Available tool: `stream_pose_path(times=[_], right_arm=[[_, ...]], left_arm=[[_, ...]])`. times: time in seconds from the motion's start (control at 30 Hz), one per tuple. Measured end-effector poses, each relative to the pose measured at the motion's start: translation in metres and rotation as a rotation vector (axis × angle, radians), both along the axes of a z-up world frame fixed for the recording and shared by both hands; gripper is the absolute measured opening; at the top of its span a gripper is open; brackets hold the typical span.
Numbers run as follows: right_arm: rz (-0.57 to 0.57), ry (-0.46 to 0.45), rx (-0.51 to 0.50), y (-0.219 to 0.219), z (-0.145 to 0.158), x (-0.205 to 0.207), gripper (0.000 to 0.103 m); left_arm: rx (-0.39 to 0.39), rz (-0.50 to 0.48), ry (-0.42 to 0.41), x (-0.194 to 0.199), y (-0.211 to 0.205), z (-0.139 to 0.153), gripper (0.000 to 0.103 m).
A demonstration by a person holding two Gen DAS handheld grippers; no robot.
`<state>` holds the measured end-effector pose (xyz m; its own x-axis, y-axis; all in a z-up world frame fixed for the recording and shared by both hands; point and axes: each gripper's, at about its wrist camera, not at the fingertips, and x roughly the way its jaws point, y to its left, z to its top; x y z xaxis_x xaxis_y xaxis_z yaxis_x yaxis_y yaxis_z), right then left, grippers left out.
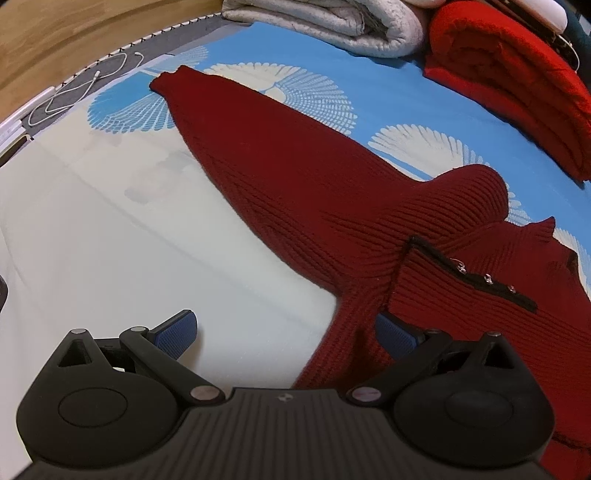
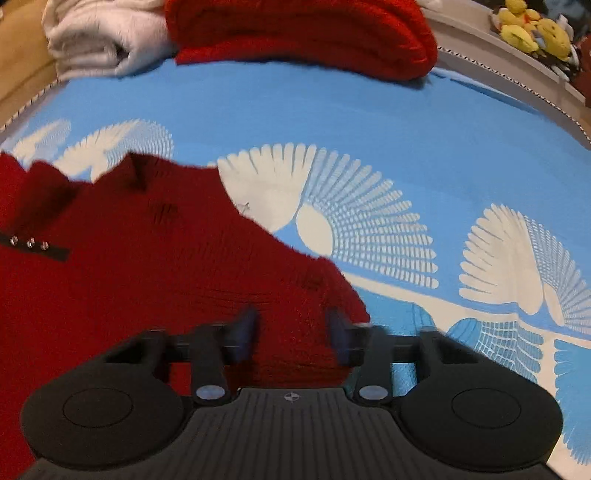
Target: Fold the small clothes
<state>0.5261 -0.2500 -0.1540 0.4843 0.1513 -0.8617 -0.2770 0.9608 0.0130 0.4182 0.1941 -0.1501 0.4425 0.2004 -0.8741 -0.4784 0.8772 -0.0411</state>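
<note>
A dark red knit sweater (image 1: 295,177) lies on the blue and white bedsheet (image 1: 92,229), one sleeve stretched toward the far left, with a black buttoned strip (image 1: 476,277) near the collar. My left gripper (image 1: 288,332) is open wide at the sweater's near edge; its right pad (image 1: 395,332) touches the knit, its left pad (image 1: 177,332) is over bare sheet. In the right wrist view the sweater (image 2: 147,258) fills the left half. My right gripper (image 2: 291,332) is open with a bunch of the sweater between its blurred pads.
A folded grey-white blanket (image 1: 332,26) and a folded bright red blanket (image 1: 517,81) lie at the far end of the bed. A white cable (image 1: 74,96) lies at the bed's left edge. Yellow plush toys (image 2: 535,29) sit on a ledge at the right.
</note>
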Motion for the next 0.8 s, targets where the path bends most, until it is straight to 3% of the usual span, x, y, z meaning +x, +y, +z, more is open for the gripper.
stream_pose_path(times=[0.03,0.1,0.23,0.27,0.37,0.4,0.47,0.5,0.6,0.67,0.73,0.8], right_arm=[[0.007,-0.016,-0.012,0.003,0.002,-0.002,0.017],[0.024,-0.066,0.014,0.003,0.01,-0.008,0.014],[0.057,-0.372,0.12,0.0,0.044,-0.04,0.013],[0.032,-0.413,0.124,-0.003,0.043,-0.041,0.014],[-0.088,-0.343,-0.014,-0.004,0.019,-0.021,0.019],[-0.139,-0.345,-0.062,-0.006,0.016,-0.019,0.028],[-0.224,-0.376,-0.039,-0.018,0.021,-0.025,0.046],[-0.231,-0.39,-0.006,-0.022,0.026,-0.031,0.048],[-0.131,-0.396,0.045,-0.015,0.036,-0.052,0.047],[-0.015,-0.351,0.065,0.006,0.031,-0.066,0.047],[0.083,-0.343,0.021,0.032,0.021,-0.08,0.048],[0.071,-0.404,-0.086,0.046,0.01,-0.088,0.048]], left_arm=[[-0.001,0.001,0.0,0.0,0.001,0.0,0.102],[0.002,0.0,-0.001,-0.001,0.002,0.001,0.102],[0.01,0.01,-0.009,-0.002,0.004,0.003,0.103],[0.006,0.012,-0.008,-0.002,0.004,0.003,0.103],[-0.001,0.001,-0.006,-0.001,0.0,0.002,0.103],[0.002,-0.003,-0.006,-0.001,-0.001,0.002,0.103],[0.009,-0.007,-0.009,-0.001,-0.001,0.003,0.103],[0.01,-0.005,-0.009,-0.001,-0.001,0.002,0.103],[0.0,0.007,-0.002,0.0,0.001,0.0,0.102],[-0.009,0.01,-0.001,0.001,0.0,0.0,0.103],[-0.012,0.0,-0.004,0.0,-0.003,0.001,0.102],[-0.007,-0.017,-0.008,-0.001,-0.006,0.002,0.102]])
